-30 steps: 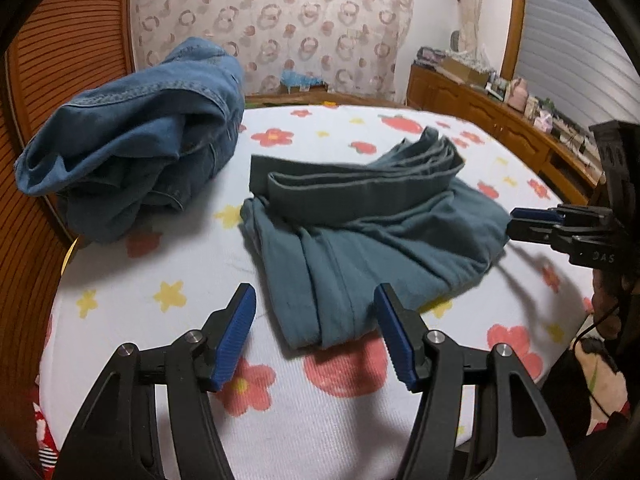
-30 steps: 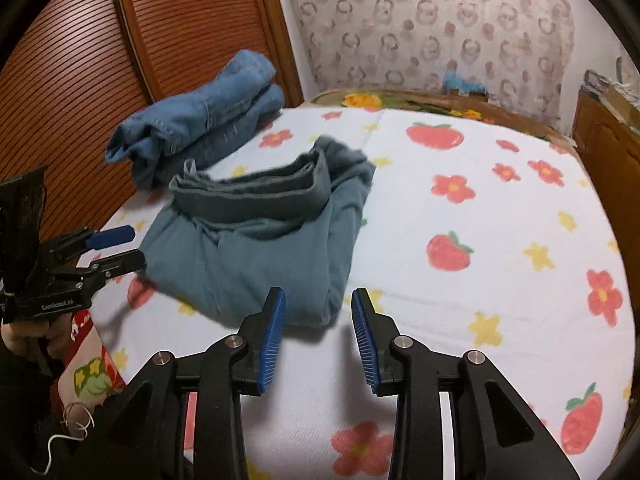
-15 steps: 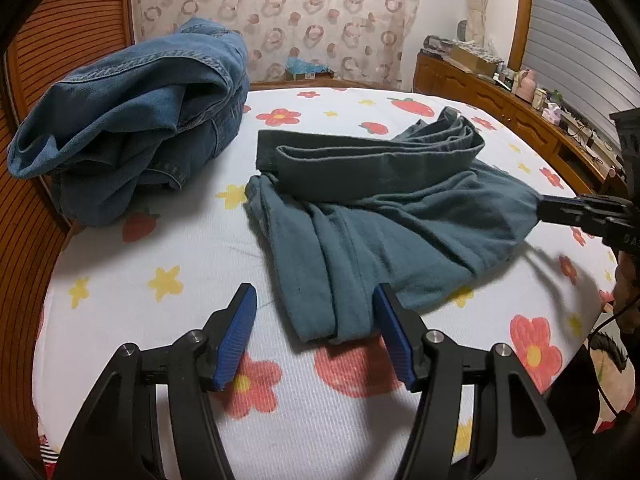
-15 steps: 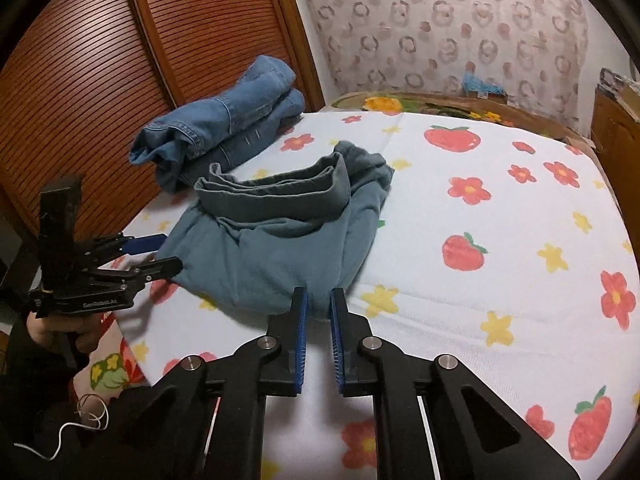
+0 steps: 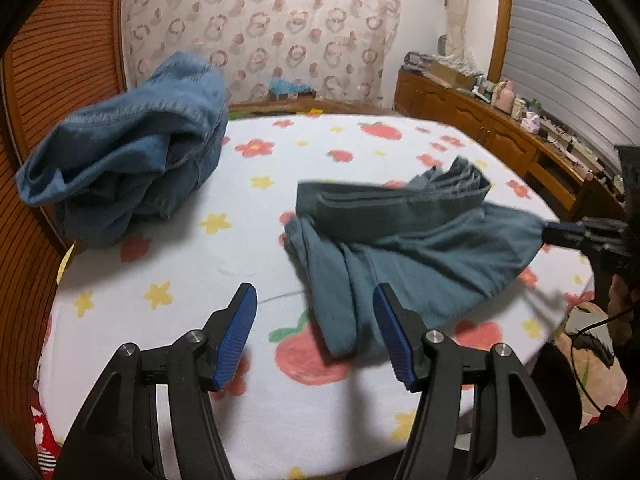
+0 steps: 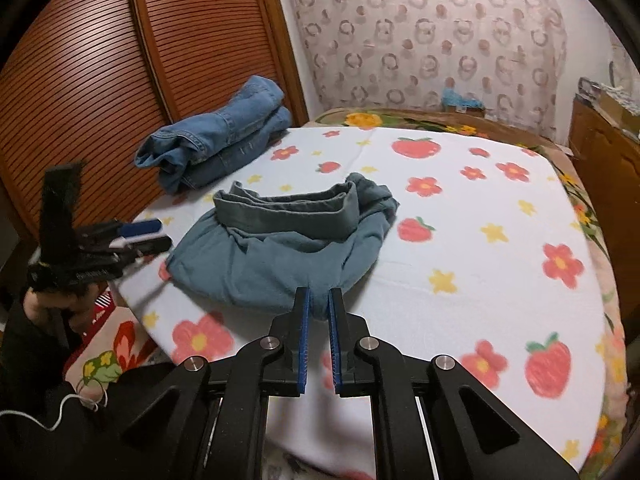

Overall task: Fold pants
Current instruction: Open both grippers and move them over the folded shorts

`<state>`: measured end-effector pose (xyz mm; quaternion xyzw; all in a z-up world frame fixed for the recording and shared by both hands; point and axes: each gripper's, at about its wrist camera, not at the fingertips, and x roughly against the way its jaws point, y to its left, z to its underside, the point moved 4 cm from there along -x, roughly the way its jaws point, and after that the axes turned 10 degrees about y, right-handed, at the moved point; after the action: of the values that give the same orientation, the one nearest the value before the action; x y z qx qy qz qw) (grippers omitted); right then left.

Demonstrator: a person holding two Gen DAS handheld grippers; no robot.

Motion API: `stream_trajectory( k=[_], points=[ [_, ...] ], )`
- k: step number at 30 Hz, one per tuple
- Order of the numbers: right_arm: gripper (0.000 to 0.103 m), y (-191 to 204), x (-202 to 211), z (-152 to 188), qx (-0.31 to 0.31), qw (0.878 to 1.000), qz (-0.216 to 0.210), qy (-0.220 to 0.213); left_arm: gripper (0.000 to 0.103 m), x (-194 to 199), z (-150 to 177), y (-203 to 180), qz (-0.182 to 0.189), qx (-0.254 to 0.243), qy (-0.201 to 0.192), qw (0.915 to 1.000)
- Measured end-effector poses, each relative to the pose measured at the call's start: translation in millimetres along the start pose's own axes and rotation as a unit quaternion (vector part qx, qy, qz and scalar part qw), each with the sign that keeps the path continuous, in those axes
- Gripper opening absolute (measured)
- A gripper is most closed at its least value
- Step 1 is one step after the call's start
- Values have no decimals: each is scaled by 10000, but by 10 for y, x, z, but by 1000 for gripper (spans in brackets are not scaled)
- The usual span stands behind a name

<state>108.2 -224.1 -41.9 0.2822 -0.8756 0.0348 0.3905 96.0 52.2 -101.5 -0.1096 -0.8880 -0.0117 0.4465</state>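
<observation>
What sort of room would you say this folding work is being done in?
Most likely a home bedroom. The pants lie on a bed covered with a strawberry-and-flower sheet, a slatted wooden wardrobe door stands beside it, and a patterned curtain hangs behind.

We count two garments on the bed (image 6: 480, 208): one pair of grey-green pants (image 6: 280, 248) at the frame's centre and one bundle of blue jeans (image 6: 216, 140) at upper left. We also count two tools: the left tool (image 5: 314, 336) and the right tool (image 6: 318, 340).
</observation>
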Motion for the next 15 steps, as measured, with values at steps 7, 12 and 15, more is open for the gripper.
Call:
stream_trajectory(
  k=[7,12,15],
  points=[
    [9,-82,13,55,-153,9997,89,156,62,70,-133,-119,79,-151,-118,9998],
    [13,-144,102,-61,-303,9991,310,-29,62,36,-199,-147,182,-148,-107,9997],
    [15,-144,110,-127,-247,9991,341,-76,62,-18,-256,-158,174,-172,-76,9997]
  ],
)
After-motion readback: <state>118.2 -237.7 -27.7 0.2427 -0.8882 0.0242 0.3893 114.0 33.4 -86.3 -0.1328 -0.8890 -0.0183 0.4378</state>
